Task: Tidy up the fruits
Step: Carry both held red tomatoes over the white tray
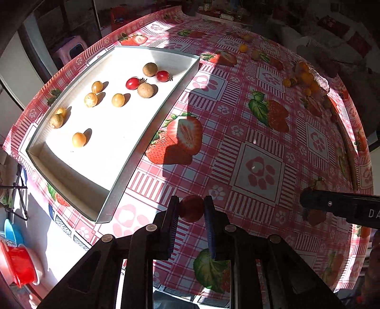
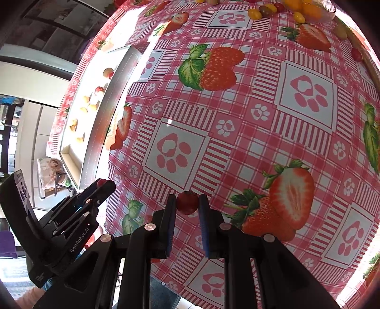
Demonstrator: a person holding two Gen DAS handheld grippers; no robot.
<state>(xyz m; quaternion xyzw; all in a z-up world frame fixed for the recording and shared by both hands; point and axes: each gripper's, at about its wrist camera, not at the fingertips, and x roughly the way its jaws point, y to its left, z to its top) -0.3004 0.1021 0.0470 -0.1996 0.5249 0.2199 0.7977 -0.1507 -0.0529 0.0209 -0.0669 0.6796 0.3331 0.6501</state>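
Observation:
My left gripper (image 1: 191, 208) is shut on a red cherry tomato (image 1: 191, 209), held above the strawberry-print tablecloth just right of the white tray (image 1: 152, 123). The tray holds several yellow and brown fruits and two red tomatoes (image 1: 132, 83). My right gripper (image 2: 187, 202) is shut on another red cherry tomato (image 2: 187, 202) over the cloth. In the right wrist view the left gripper (image 2: 102, 183) shows at lower left with its red tomato (image 2: 102, 182) at the tip, near the tray (image 2: 95, 133). The right gripper's black body (image 1: 342, 206) enters the left wrist view from the right.
A pile of loose orange and yellow fruits (image 1: 306, 78) lies at the far right of the table, also seen as the fruit pile (image 2: 296, 9) at the top edge. A red container (image 1: 19, 266) and a blue one sit on the floor at left.

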